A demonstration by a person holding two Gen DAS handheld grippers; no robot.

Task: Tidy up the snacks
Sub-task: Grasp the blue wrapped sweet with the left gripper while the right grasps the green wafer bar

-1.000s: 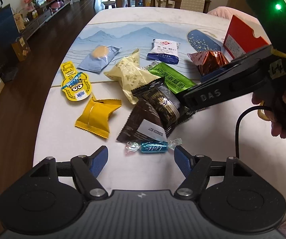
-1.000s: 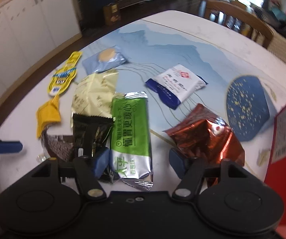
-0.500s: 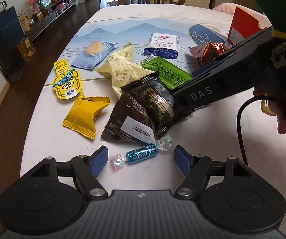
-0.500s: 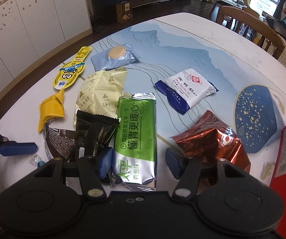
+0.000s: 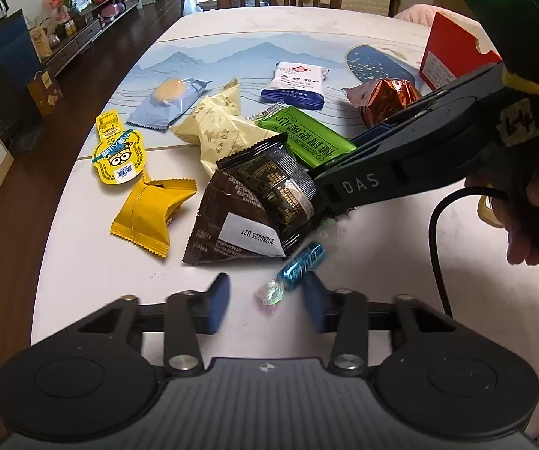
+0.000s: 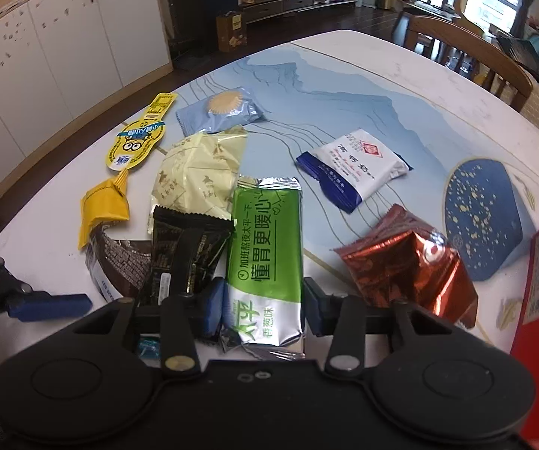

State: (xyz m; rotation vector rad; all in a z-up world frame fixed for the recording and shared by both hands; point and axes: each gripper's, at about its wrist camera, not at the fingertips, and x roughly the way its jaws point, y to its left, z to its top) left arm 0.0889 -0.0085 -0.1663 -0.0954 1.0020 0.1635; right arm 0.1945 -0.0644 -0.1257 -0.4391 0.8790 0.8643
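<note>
Closing in from both sides, we have each gripper working on its own snack on the white table (image 5: 82, 247). Our left gripper (image 5: 265, 302) has just been narrowing its jaws around the small blue twist-wrapped candy (image 5: 301, 260), which now lies tilted between the blue pads; the pads look blurred and not yet pressed on it, so we judge this pinch unfinished. A second ago the same jaws stood wide and the candy lay flat and crosswise in front of them. Our right gripper (image 6: 262, 309) has likewise been drawing its jaws in on the near end of the green packet (image 6: 265, 262), and its pads now appear to sit against the packet's two long edges, pinching it where earlier they stood apart from it. The green packet lies flat among the pile, beside the black packet (image 6: 187, 251) and near the copper foil packet (image 6: 408, 266). In the left wrist view the right gripper reaches across from the right, over the dark brown packet (image 5: 232, 225). Behind lie a yellow packet (image 5: 153, 217), a cream packet (image 5: 220, 131) and a red box (image 5: 453, 52). For the task, we judge two snacks are about to be lifted for sorting.
</note>
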